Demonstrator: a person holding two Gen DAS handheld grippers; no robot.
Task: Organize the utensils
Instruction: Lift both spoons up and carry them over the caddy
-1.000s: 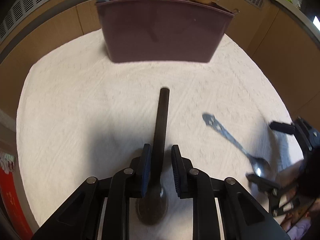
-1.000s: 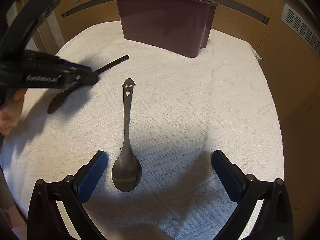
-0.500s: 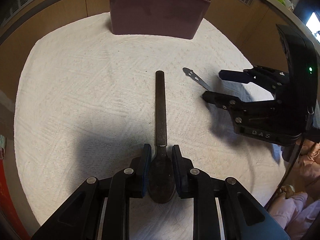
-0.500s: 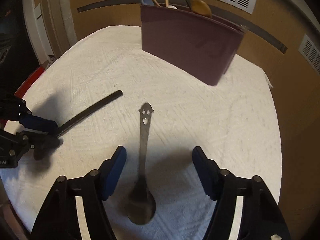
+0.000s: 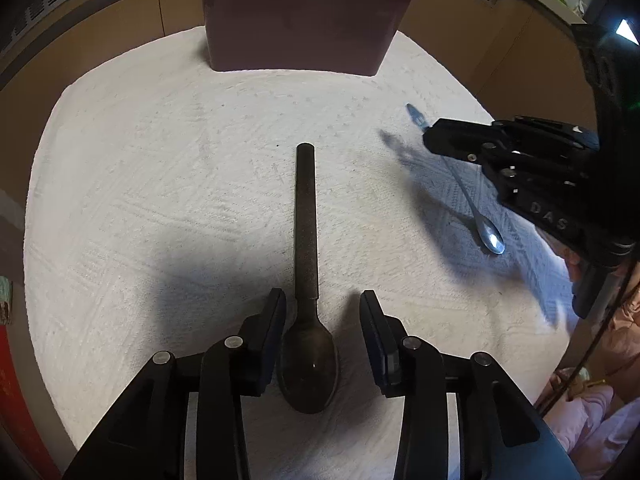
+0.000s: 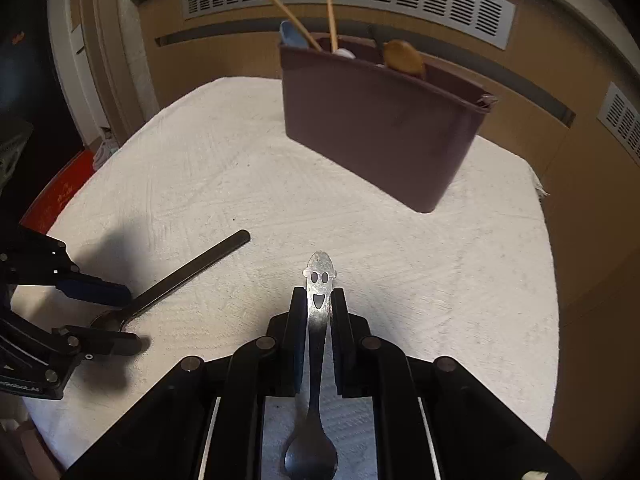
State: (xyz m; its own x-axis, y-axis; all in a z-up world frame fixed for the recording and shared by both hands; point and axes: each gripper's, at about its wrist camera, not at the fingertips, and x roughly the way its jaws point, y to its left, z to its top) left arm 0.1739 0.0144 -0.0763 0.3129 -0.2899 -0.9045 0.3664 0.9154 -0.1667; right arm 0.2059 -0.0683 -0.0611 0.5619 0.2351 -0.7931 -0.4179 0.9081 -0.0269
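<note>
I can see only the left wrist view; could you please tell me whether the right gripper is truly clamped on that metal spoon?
Observer: Yes. The right gripper is shut on the smiley-face spoon, with its pads on the handle.
Operator: The handle's tip is blurred for me. What is on it?
Observer: A cut-out smiling face, two eyes and a mouth, just ahead of the pads.
Operator: Thank you. What stands in the holder?
Observer: The maroon utensil holder has a wooden spoon, two wooden sticks and a light-blue utensil.
</note>
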